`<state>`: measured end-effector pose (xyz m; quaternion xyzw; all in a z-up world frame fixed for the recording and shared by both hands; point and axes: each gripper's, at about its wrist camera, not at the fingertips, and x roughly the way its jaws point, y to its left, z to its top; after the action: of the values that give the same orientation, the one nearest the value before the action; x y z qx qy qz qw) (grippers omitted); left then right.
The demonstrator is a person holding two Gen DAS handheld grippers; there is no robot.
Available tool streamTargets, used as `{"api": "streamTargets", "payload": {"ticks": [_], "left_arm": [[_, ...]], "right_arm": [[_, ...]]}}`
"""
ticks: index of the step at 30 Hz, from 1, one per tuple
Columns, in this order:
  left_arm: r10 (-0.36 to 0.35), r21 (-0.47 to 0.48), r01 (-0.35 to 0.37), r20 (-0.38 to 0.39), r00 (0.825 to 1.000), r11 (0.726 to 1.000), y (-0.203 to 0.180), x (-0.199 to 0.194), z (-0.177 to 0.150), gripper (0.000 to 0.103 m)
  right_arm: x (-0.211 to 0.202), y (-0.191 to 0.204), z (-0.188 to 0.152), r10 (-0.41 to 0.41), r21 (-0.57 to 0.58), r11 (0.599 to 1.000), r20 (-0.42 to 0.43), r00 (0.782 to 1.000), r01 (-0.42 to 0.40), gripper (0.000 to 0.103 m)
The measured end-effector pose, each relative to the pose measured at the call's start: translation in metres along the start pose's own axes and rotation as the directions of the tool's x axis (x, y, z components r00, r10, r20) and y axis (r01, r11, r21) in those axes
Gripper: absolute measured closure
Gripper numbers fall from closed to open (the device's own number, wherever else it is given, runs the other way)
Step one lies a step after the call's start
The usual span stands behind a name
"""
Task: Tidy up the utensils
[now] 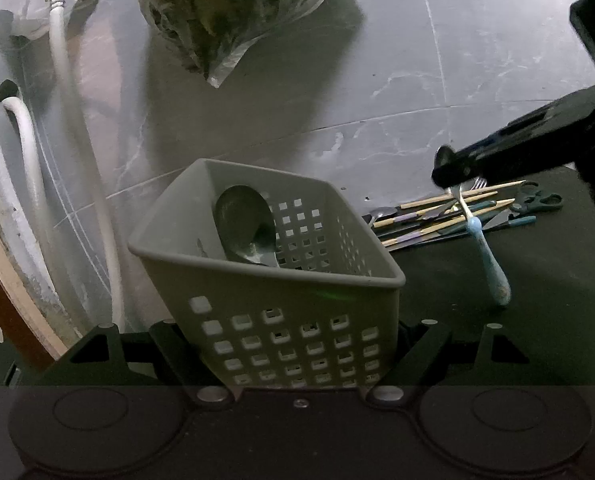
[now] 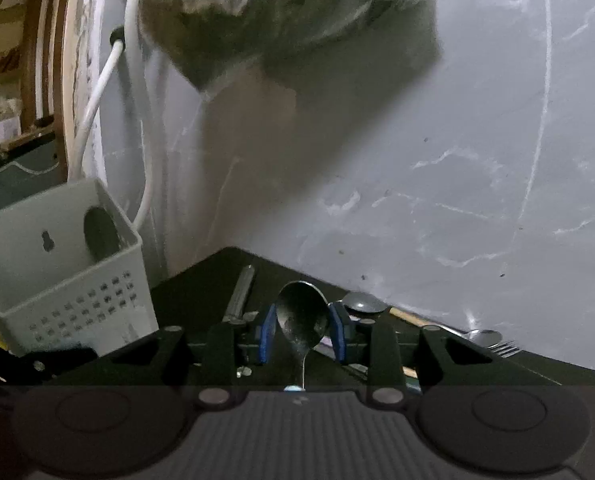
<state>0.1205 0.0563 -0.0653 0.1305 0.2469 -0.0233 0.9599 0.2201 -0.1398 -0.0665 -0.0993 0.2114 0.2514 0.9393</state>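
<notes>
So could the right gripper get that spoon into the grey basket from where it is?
Probably yes. The right gripper holds the blue-handled spoon lifted, and the grey basket, steadied by the left gripper, is open-topped with only a ladle inside; nothing stands between.

I am looking into a home kitchen or scullery corner. A dark bench point(image 1: 537, 280) runs along a wall of grey marble-veined tiles point(image 1: 477, 60). White water hoses point(image 1: 61, 80) come down from a fitting at the far left, as beside a sink or washing machine. A grey perforated cutlery basket point(image 1: 281, 320) stands on the bench, and loose utensils point(image 1: 457, 216) lie to its right: chopsticks, spoons, a fork. A plastic bag point(image 1: 237, 4) hangs against the tiles.
</notes>
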Motion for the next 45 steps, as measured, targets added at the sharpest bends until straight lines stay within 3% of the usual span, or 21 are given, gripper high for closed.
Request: {"api": "streamTargets", "payload": {"ticks": [6,12,17,20,27,30,33,37,45], "left_arm": [[-0.006,0.005,0.006,0.008,1.000,1.000,0.000,0.000,-0.002,0.021],[-0.009,0.003,0.009,0.010,1.000,1.000,0.001,0.000,-0.003,0.021],[-0.010,0.003,0.010,0.009,1.000,1.000,0.000,-0.001,-0.002,0.021],[-0.011,0.006,0.011,0.008,1.000,1.000,0.000,-0.001,-0.002,0.021],[-0.009,0.011,0.009,-0.002,1.000,1.000,-0.001,-0.001,0.000,0.021],[-0.007,0.008,0.007,-0.007,1.000,1.000,-0.002,-0.001,0.001,0.021],[-0.004,0.002,0.004,-0.010,1.000,1.000,-0.002,-0.001,0.001,0.021],[0.001,-0.005,-0.001,-0.012,1.000,1.000,-0.003,0.000,0.002,0.021],[0.005,-0.010,-0.005,-0.010,1.000,1.000,-0.004,0.001,0.002,0.021]], "right_arm": [[-0.015,0.002,0.009,-0.007,-0.012,1.000,0.032,0.999,0.008,0.100],[-0.009,-0.003,-0.003,-0.011,0.039,0.999,-0.032,0.999,0.012,0.099],[0.010,-0.026,-0.026,0.018,0.215,0.977,-0.136,0.991,0.012,0.067],[0.030,-0.041,-0.039,0.061,0.322,0.947,-0.164,0.985,-0.005,0.058],[0.086,-0.061,-0.048,0.131,0.396,0.917,-0.186,0.974,-0.047,0.056],[0.104,-0.063,-0.047,0.150,0.398,0.915,-0.197,0.969,-0.061,0.058],[0.116,-0.060,-0.045,0.164,0.389,0.918,-0.197,0.967,-0.077,0.068],[0.121,-0.054,-0.043,0.171,0.367,0.926,-0.203,0.964,-0.087,0.092],[0.096,-0.050,-0.036,0.153,0.393,0.916,-0.145,0.978,-0.085,0.100]]}}
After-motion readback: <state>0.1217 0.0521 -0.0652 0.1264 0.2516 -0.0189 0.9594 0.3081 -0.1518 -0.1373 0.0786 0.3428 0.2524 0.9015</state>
